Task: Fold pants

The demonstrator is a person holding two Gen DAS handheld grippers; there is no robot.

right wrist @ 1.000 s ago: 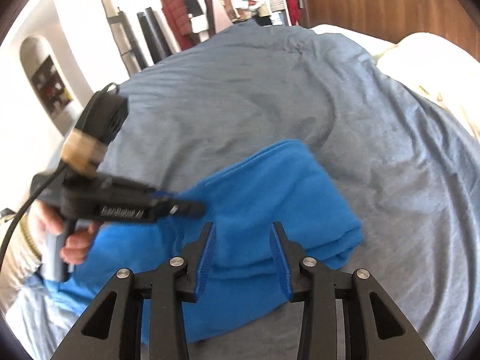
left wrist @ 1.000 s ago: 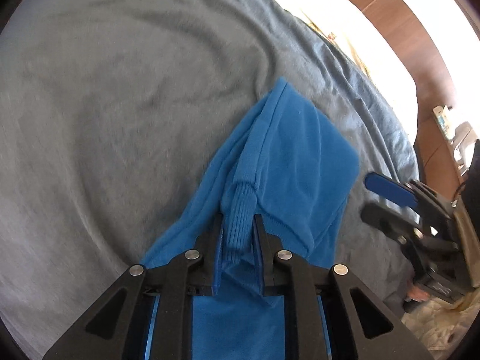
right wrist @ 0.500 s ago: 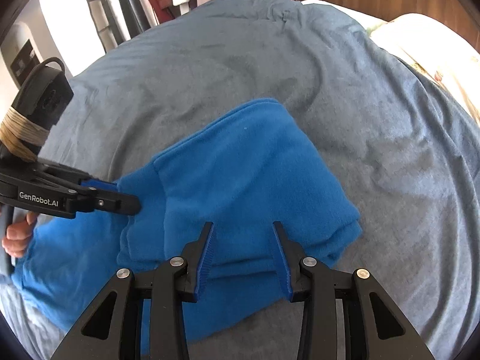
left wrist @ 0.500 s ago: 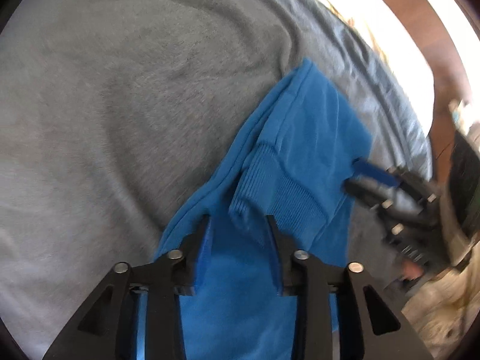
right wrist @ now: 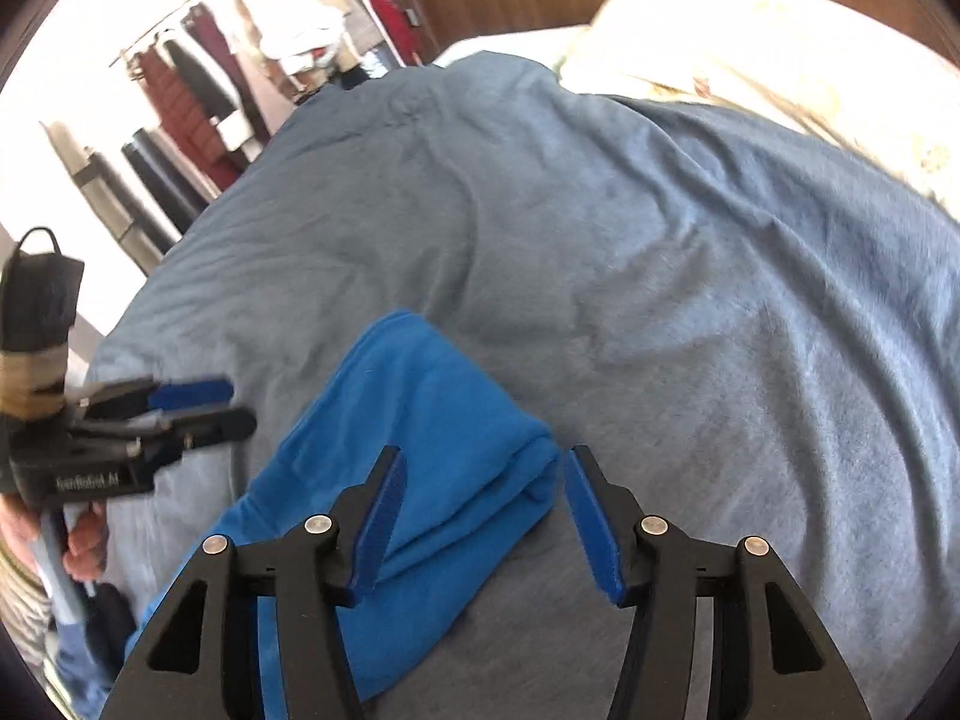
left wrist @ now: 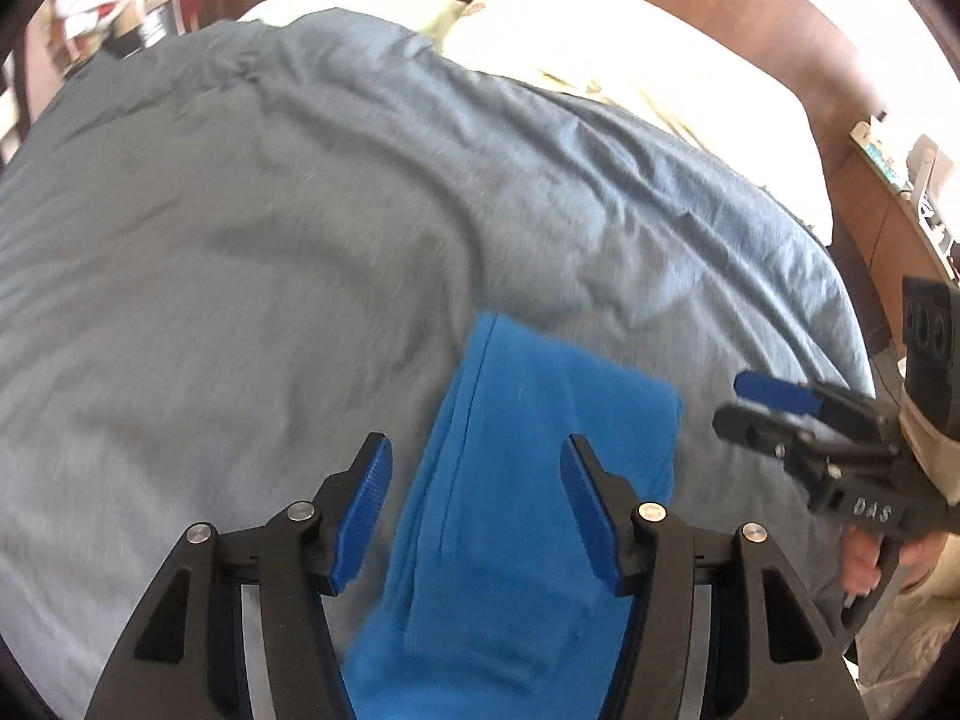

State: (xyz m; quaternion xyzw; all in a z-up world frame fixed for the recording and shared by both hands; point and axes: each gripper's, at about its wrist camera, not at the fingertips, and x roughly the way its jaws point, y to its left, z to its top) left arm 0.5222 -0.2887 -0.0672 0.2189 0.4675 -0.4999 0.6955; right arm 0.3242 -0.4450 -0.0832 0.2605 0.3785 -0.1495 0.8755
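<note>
The blue pants (left wrist: 528, 480) lie folded in a thick stack on the grey bed cover (left wrist: 240, 240). My left gripper (left wrist: 477, 450) is open and empty, raised above the near part of the pants. My right gripper (right wrist: 483, 462) is open and empty, just above the folded right edge of the pants (right wrist: 432, 438). The right gripper also shows at the right of the left wrist view (left wrist: 750, 402). The left gripper shows at the left of the right wrist view (right wrist: 231, 405).
A cream pillow (left wrist: 630, 72) lies at the head of the bed by a wooden headboard (left wrist: 780, 12). A nightstand with small items (left wrist: 912, 180) stands at the right. Clothes hang on a rack (right wrist: 240, 78) beyond the bed's far left.
My left gripper let go of the pants' ribbed cuff, opened wide and pulled back. The pants now lie folded on the bed. My right gripper stayed open and drew back slightly.
</note>
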